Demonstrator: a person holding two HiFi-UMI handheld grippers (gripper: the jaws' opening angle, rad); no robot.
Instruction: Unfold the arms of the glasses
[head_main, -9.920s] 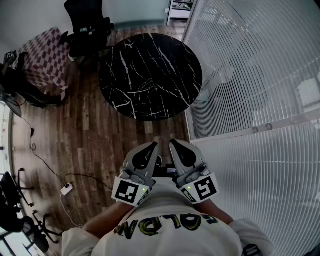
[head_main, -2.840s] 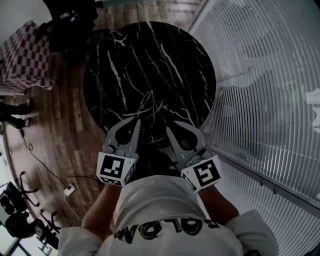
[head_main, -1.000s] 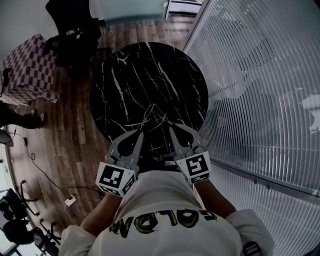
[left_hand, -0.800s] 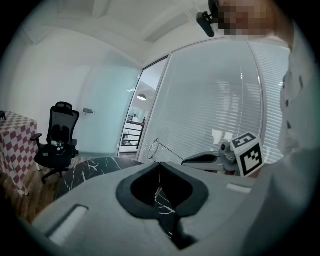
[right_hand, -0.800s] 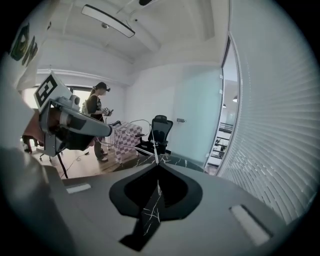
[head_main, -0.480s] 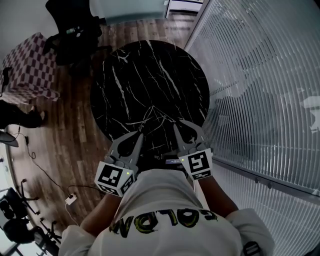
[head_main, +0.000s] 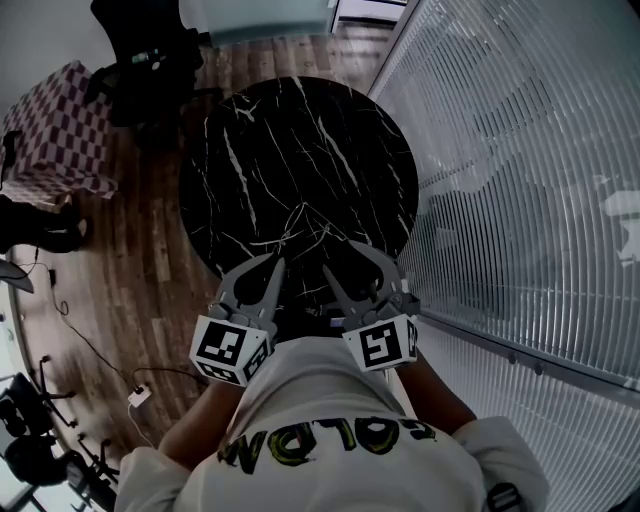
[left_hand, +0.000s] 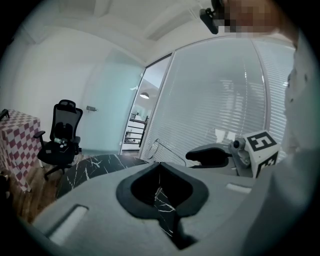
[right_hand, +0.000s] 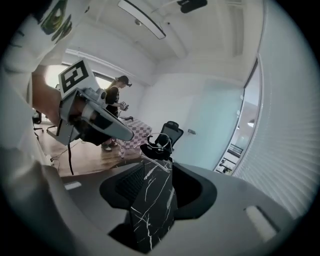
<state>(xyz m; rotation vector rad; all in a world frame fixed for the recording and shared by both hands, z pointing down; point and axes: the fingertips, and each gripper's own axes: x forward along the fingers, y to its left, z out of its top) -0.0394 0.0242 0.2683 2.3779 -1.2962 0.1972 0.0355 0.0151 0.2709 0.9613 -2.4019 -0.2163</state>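
While the yellow lettering on the person's shirt (head_main: 330, 445) was too warped to read, one pair of wire-framed glasses (head_main: 307, 233) hung over the near edge of the round black marble surface (head_main: 300, 130), pinched at the tips of the narrowly closed left gripper (head_main: 277, 263). The right gripper (head_main: 336, 257) had just been opening its jaws wide, with only marble showing between them.

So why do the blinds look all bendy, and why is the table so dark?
Head view: a wide lens bows the blinds into curves; the black table comes out dark, so the thin glasses hardly show against it. Left gripper view: a round picture with black corners and a mosaic patch at the top. Right gripper view: the same bulge and dark rim.
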